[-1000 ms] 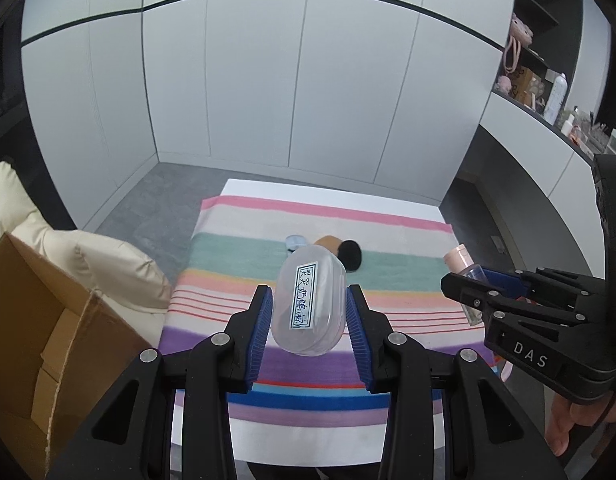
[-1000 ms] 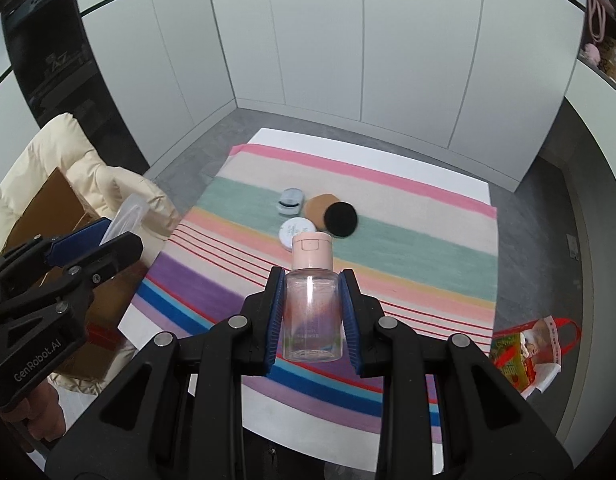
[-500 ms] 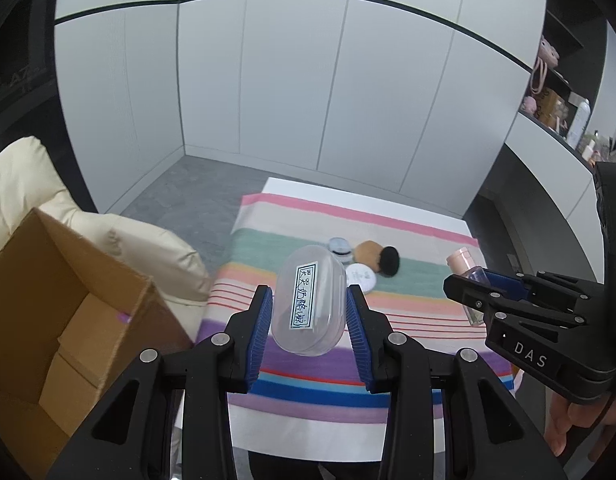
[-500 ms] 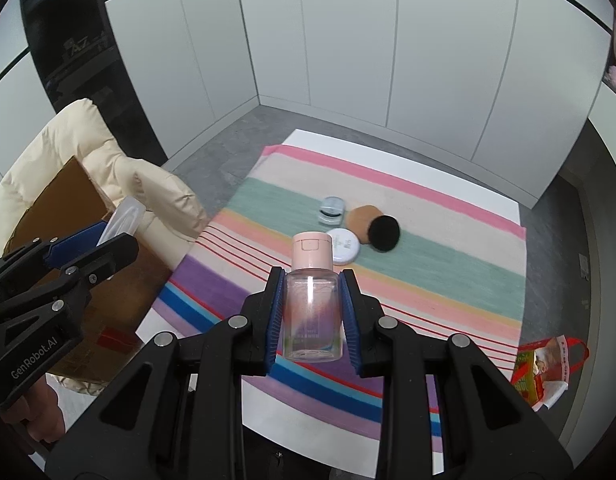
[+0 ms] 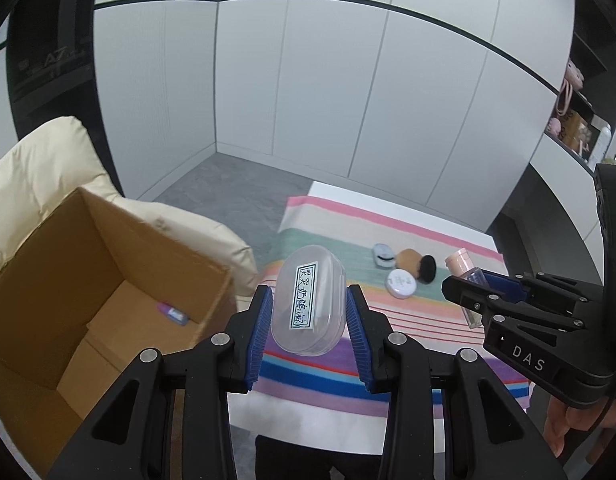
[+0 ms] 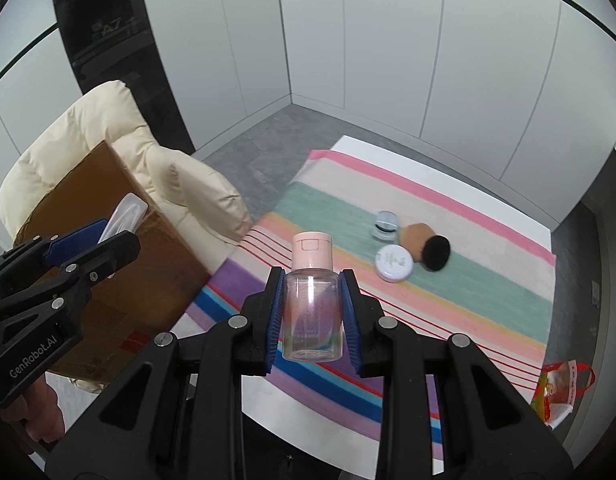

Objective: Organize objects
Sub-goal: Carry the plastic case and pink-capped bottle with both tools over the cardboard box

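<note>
My left gripper (image 5: 309, 312) is shut on a clear plastic case (image 5: 309, 300) with a handwritten label, held in the air near the right rim of an open cardboard box (image 5: 68, 280). A small purple tube (image 5: 172, 313) lies inside the box. My right gripper (image 6: 311, 304) is shut on a clear bottle with a pink cap (image 6: 311, 300), held above the near left part of the striped cloth (image 6: 467, 292). The right gripper also shows in the left wrist view (image 5: 479, 284), and the left gripper in the right wrist view (image 6: 104, 236).
On the cloth lie a white round compact (image 6: 395, 263), a small clear jar (image 6: 385, 224) and a brown-handled black brush (image 6: 427, 244). A cream padded chair (image 6: 120, 140) holds the box. A red bag (image 6: 563, 388) lies on the floor at the right.
Both grippers have swung left with their loads. The box has come further into the left wrist view, showing its inside. The table has shifted right in both views.
</note>
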Action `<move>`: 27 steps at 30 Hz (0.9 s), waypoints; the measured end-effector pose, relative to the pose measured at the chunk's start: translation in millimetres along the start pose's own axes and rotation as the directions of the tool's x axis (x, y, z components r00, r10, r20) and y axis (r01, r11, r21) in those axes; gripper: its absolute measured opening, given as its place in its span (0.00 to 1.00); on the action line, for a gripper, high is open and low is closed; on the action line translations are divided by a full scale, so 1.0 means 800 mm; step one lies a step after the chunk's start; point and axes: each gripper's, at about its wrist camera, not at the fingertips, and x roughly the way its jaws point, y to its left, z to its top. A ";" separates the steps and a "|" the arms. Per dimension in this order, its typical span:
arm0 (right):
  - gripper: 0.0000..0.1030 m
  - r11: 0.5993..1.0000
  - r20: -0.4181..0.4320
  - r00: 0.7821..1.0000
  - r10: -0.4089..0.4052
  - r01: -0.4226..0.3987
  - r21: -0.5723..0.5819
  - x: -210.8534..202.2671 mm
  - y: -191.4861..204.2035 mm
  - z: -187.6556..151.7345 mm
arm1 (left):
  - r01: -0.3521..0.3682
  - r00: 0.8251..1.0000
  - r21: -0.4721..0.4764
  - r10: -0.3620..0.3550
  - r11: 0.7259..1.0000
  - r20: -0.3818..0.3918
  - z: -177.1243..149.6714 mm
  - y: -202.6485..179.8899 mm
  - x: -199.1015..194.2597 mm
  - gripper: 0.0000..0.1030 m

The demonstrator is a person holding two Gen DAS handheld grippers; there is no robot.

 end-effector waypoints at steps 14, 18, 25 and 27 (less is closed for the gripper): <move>0.27 0.996 0.005 0.998 0.056 -0.056 -0.071 0.012 0.070 0.015 | -0.071 0.997 -0.054 0.072 0.996 0.009 -0.009 0.061 -0.019 0.37; 0.27 0.993 0.004 0.997 0.071 -0.071 -0.093 0.015 0.091 0.018 | -0.091 0.996 -0.072 0.092 0.993 0.009 -0.013 0.076 -0.024 0.37; 0.27 0.987 0.002 0.995 0.097 -0.096 -0.132 0.021 0.127 0.023 | -0.131 0.991 -0.096 0.132 0.987 0.003 -0.022 0.102 -0.032 0.37; 0.27 0.984 0.001 0.995 0.105 -0.103 -0.142 0.022 0.136 0.024 | -0.140 0.990 -0.103 0.140 0.985 -0.001 -0.025 0.110 -0.035 0.37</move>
